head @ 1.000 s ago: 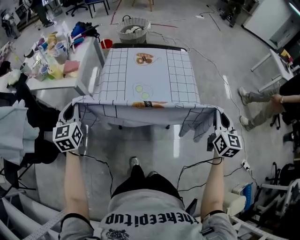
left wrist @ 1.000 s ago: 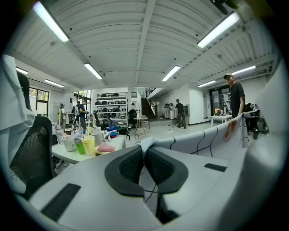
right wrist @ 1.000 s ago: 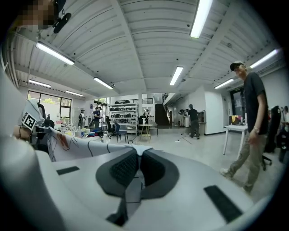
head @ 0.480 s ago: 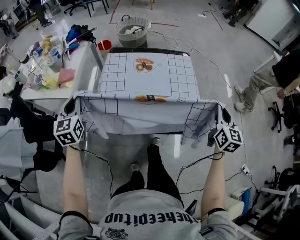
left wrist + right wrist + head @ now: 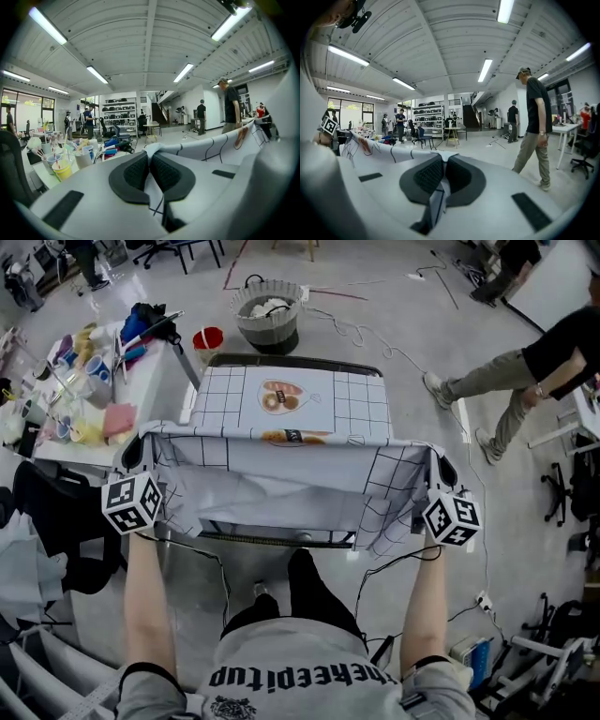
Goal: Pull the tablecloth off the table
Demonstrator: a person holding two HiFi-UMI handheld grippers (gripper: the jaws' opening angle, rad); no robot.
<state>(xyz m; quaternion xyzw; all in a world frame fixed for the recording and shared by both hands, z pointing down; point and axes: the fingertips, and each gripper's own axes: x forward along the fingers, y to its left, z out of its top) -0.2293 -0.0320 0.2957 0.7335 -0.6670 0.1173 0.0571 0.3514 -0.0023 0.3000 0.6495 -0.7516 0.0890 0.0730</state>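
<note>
Tongs first: my left tongs [image 5: 150,161] and right tongs [image 5: 442,171] are both pressed together, each pinching a near corner of the tablecloth [image 5: 281,474]. Over the last second the cloth has slid toward me. Its near edge hangs stretched between the tongs, and fewer grid squares lie on the table [image 5: 281,360], whose dark far rim now shows. The far part still rests there, so I judge the pull roughly midway

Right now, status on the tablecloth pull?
Both shut on tablecloth corners: left gripper, right gripper. Stretched between them, far end on table. Person passing at right, clear.
</note>
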